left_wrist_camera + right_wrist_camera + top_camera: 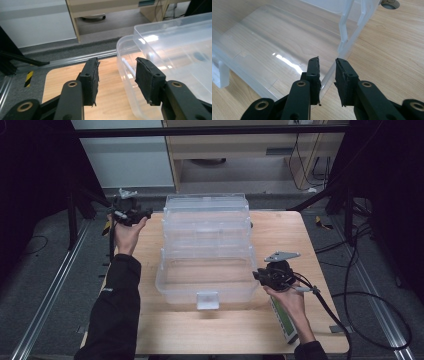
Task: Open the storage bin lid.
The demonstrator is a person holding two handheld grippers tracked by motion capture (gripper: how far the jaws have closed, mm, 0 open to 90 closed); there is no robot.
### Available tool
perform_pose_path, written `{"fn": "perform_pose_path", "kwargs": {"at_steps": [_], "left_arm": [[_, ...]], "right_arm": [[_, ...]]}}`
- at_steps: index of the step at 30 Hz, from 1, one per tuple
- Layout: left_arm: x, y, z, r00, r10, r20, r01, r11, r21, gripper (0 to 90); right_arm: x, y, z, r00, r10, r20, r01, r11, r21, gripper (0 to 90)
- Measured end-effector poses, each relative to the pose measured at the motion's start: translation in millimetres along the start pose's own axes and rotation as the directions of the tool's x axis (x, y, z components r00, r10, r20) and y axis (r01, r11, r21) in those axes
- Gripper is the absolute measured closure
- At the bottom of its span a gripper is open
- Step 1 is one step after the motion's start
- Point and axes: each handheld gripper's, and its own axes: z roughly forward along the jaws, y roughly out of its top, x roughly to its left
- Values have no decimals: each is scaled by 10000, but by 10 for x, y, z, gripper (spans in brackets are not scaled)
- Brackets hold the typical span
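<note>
Fingers of our left gripper [116,80] stand spread with nothing between them, just beside the far left corner of the clear plastic box [206,250]. Our right gripper [327,80] has its fingers either side of the box's near right wall; whether the pads press on that wall we cannot tell. The box stands in the middle of the desk [310,245]. From above we see one box with stepped tiers and a white latch [207,300] on its front. Our right gripper view reaches down to the box's floor. A green-and-white object [284,322] near the box's right front corner is partly covered by the right hand [292,306], and we cannot identify it.
</note>
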Motion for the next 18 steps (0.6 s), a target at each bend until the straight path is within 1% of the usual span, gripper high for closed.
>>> {"fn": "perform_pose_path", "kwargs": {"at_steps": [1, 2, 4, 5, 6, 7, 8, 9, 10, 11, 12, 13, 14, 16, 18], "left_arm": [[13, -43, -58, 10000, -16, -48, 16, 10000, 13, 507], [13, -43, -58, 10000, -16, -48, 16, 10000, 13, 503], [34, -130, -169, 9999, -50, 128, 50, 10000, 19, 495], [36, -172, -223, 9999, 7, 143, -8, 10000, 62, 490], [28, -255, -325, 9994, 254, 233, -257, 9996, 138, 489], [28, -255, -325, 9994, 254, 233, -257, 9996, 138, 487], [22, -299, -377, 9992, 264, 309, -269, 9995, 143, 487], [2, -387, -471, 9978, 248, 608, -253, 9997, 73, 485], [-16, -432, -518, 9975, 319, 630, -322, 9995, 39, 484], [-16, -432, -518, 9975, 319, 630, -322, 9995, 39, 485], [-51, -518, -609, 9960, 375, 808, -375, 9993, -16, 486], [-70, -561, -653, 9955, 461, 827, -457, 9989, -69, 492], [-88, -604, -696, 9956, 549, 753, -547, 9985, -52, 501], [-118, -689, -760, 9953, 516, 816, -515, 9987, -36, 510], [-151, -761, -834, 9952, 599, 780, -598, 9982, -37, 521]], "right_arm": [[-2, -3, 0, 10000, 50, -40, -50, 10000, -21, 737], [-6, -6, 0, 10000, 54, -50, -54, 10000, -40, 737], [-9, -9, -1, 9999, 85, -58, -85, 9999, -62, 737], [-13, -15, 0, 9999, 142, -84, -143, 9998, -122, 736], [-16, -16, 0, 9998, 170, -108, -171, 9998, -135, 735], [-16, -16, 0, 9998, 170, -108, -171, 9998, -135, 735], [-17, -17, 0, 9997, 202, -119, -203, 9997, -132, 734], [-18, -16, 0, 9997, 200, -127, -202, 9997, -124, 734], [-19, -16, 0, 9997, 194, -131, -196, 9997, -122, 733], [-19, -16, 0, 9997, 194, -131, -196, 9997, -122, 733], [-25, -17, 2, 9997, 198, -170, -201, 9997, -143, 732], [-24, -18, 2, 9996, 213, -179, -216, 9997, -149, 732], [-27, -19, 2, 9997, 192, -180, -195, 9997, -155, 732], [-25, -19, 2, 9997, 196, -170, -199, 9997, -161, 731], [-26, -19, 3, 9997, 189, -175, -192, 9997, -162, 731]]}}
